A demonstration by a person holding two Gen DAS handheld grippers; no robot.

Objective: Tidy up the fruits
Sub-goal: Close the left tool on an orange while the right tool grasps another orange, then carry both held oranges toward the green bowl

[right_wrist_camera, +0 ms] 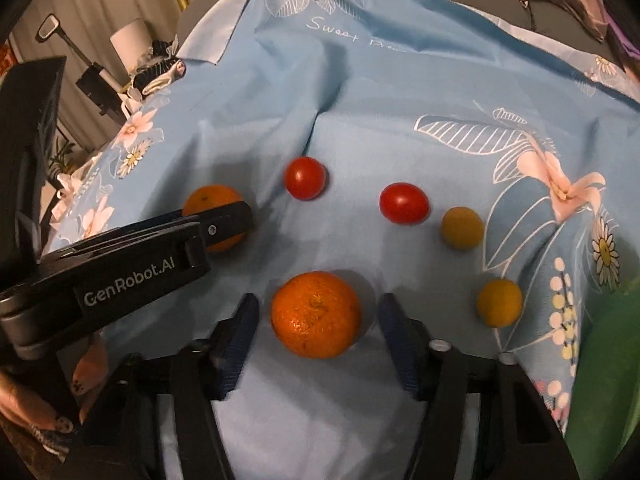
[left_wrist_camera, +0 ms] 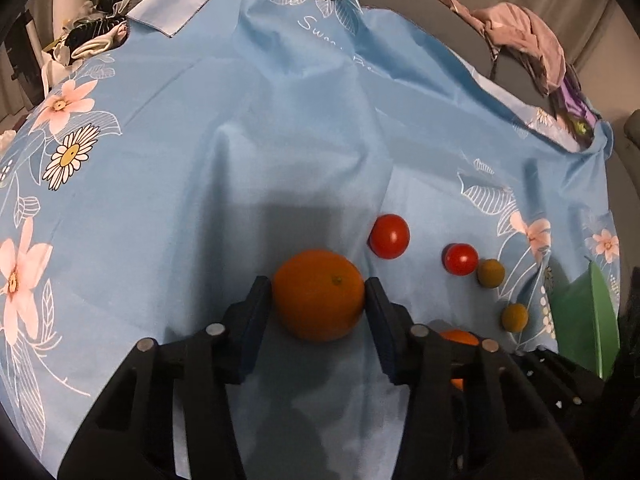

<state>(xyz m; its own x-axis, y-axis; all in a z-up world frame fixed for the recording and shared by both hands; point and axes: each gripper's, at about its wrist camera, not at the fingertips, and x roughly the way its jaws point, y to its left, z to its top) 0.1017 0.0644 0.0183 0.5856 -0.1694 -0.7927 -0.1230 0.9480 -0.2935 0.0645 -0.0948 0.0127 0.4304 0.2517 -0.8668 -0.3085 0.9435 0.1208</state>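
- Left gripper: clamping the left orange between both pads on the blue cloth.
- Right gripper: straddling the right orange, gaps showing either side, gripping nothing.
- Tomatoes lying beyond fingertips.

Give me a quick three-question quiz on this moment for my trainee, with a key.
1. True or false: the right tongs already pinch their orange.
2. How many tomatoes lie on the cloth? A) one B) two C) three
3. What do the left tongs grip?
Key: 1 false, a gap shows on each side; 2 B; 3 the other orange.
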